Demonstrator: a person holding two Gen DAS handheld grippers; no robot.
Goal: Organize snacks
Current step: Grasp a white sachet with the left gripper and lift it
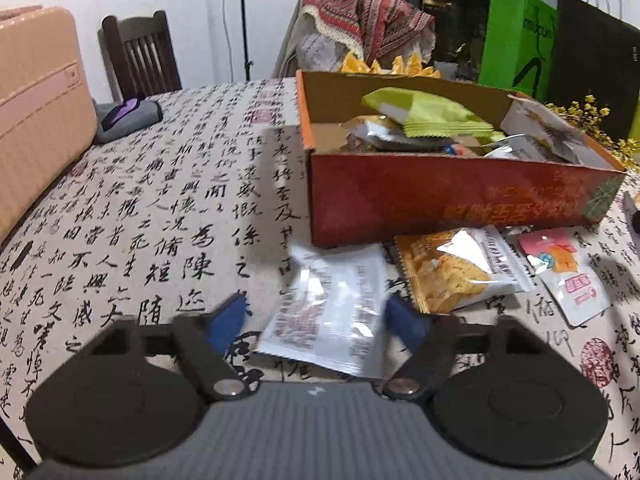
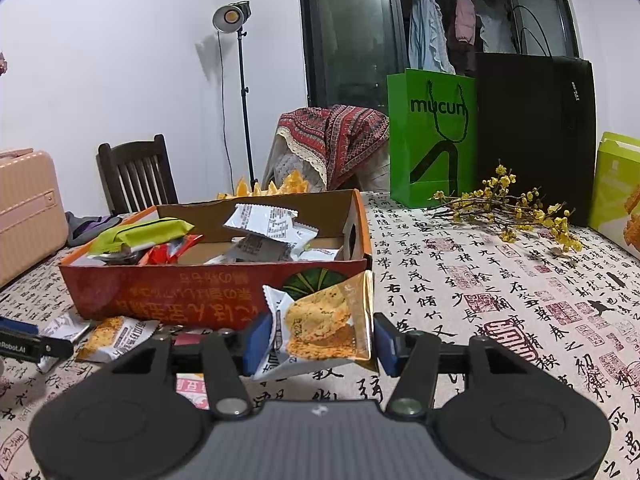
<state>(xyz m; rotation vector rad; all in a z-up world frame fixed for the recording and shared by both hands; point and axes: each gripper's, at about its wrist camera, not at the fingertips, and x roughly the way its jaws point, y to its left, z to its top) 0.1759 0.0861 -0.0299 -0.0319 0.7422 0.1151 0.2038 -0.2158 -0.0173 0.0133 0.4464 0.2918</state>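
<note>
One table (image 2: 460, 264) under a calligraphy-print cloth carries everything. On it stands one open red cardboard box (image 2: 200, 292) holding a loose heap of snack packets, among them one lime-green packet (image 2: 140, 234) lying on top at the left. Behind the box are two shopping bags, one green (image 2: 432, 140) and one black (image 2: 532, 132), with one sprig of yellow flowers (image 2: 508, 208) lying in front of them.

Three packets lie on the cloth before the box: a white one (image 1: 332, 312), an orange cracker one (image 1: 456, 272) and a pink-and-white one (image 1: 564, 276).

The left claw (image 1: 316, 320) straddles the white packet, its fingers released, not pressing it.

The right claw (image 2: 318, 344) is clenched on a fourth packet (image 2: 320, 324), a cracker snack, lifted off the table in front of the box.
</note>
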